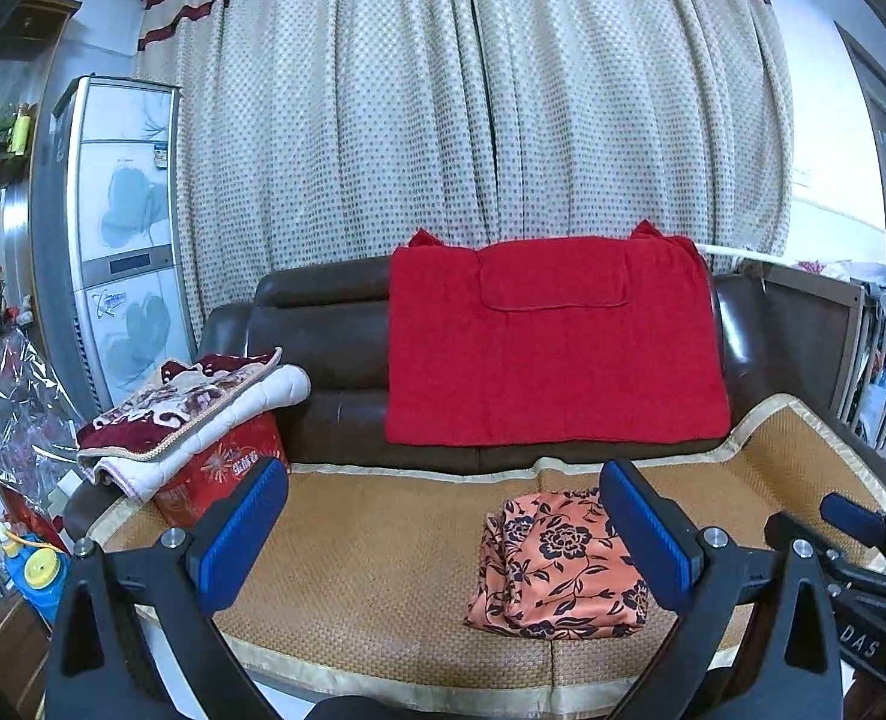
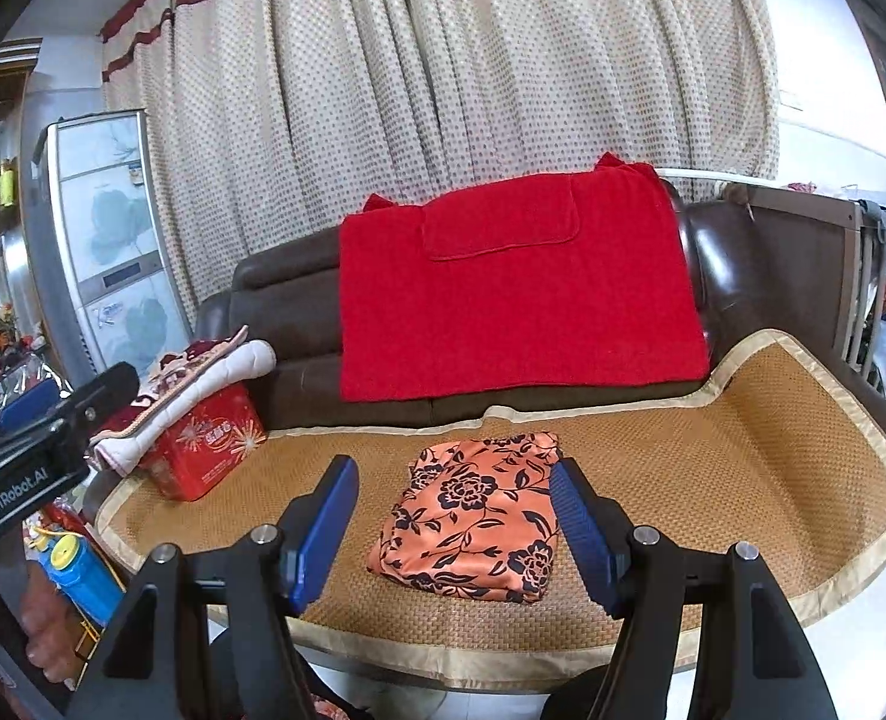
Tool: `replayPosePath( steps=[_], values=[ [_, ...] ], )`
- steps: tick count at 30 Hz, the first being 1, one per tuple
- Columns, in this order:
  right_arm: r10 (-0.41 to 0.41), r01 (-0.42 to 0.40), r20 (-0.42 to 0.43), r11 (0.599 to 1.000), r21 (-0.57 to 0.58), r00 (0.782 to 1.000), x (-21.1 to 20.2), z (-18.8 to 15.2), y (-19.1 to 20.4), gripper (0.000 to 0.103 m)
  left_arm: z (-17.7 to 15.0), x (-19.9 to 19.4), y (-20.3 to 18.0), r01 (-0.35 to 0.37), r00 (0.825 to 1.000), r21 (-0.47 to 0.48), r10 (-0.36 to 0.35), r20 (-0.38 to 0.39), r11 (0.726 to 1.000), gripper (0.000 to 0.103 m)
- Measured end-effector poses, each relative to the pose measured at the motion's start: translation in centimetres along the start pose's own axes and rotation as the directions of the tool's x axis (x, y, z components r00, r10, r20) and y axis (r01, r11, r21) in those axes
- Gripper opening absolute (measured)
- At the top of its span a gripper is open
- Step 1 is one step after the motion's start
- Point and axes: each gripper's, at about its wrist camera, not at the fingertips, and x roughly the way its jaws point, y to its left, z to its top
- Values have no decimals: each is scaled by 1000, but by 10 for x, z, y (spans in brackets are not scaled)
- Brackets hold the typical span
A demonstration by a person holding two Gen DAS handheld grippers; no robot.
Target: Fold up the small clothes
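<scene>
— What does the garment look like?

— It's a small orange cloth printed with dark navy roses and leafy stems (image 2: 472, 525), folded into a compact, roughly rectangular bundle. The near edge is smooth, and the far edge bunches into a few soft ridges (one layer peeks out along the left side).

— Where is it lying?

— Flat on the woven tan straw mat with a pale beige border (image 2: 742, 468) that covers the seat of the dark brown leather sofa (image 2: 287, 294), near the mat's front edge. A bright red towel (image 2: 520, 300) hangs over the backrest behind it.

— And the grippers?

— The right gripper (image 2: 454, 531) hangs above the bundle with its blue pads spread wide on either side, apart from the cloth. The left gripper (image 1: 443, 531) is likewise spread, nothing between its pads; the bundle sits under its right finger.

— Anything beside it?

— A red printed tin box (image 2: 203, 450) at the mat's left end, with a folded floral quilt (image 2: 203, 378) on top.
</scene>
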Motion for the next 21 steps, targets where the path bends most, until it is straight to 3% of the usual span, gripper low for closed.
replayPosePath(
  steps=[21],
  values=[
    [32, -30, 46, 999, -41, 998, -28, 0, 21, 71, 8, -31, 22, -39, 998, -33, 40, 47, 999, 103]
  ],
)
